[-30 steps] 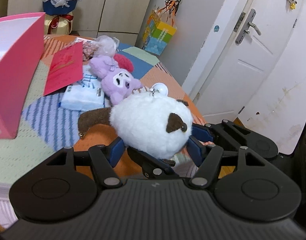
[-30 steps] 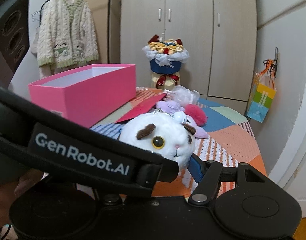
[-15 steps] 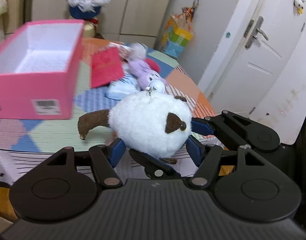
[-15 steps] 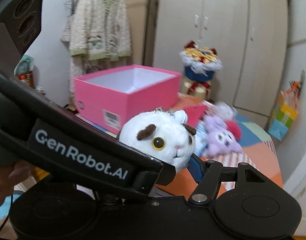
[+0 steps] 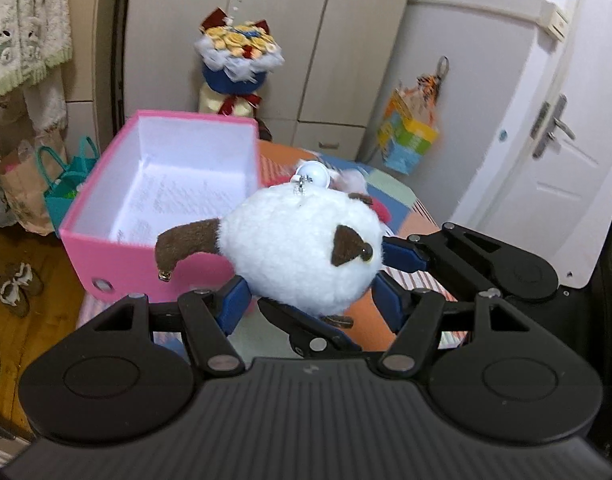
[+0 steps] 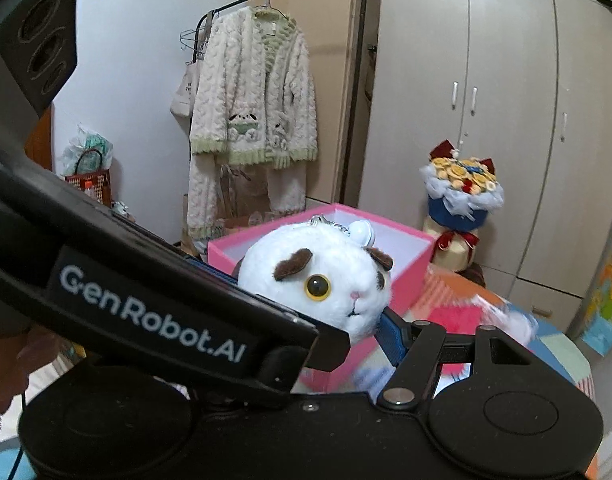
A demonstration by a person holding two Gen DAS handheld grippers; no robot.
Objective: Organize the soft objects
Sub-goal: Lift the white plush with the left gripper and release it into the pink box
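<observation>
Soft, even indoor light fills both views, moderately bright, with no hard shadows and no strong glare. Fisheye distortion bends the wardrobe doors [image 6: 506, 120] and the white door [image 5: 566, 160] toward the edges. Motion blur smears the patchwork table cover [image 6: 486, 312] and the hanging paper bag [image 5: 410, 136], while the white plush toy [image 5: 301, 248] and the black gripper bodies stay sharp.

- "GenRobot.AI" stands in pale letters on the black body of the left gripper [image 6: 153, 316], which crosses the right wrist view.
- Faint lines of print show on the white paper lining inside the pink box [image 5: 105, 256]; they are too blurred to read.
- A canvas tote bag [image 6: 185, 88] hanging on the clothes rack bears dark lettering, too small to make out.
</observation>
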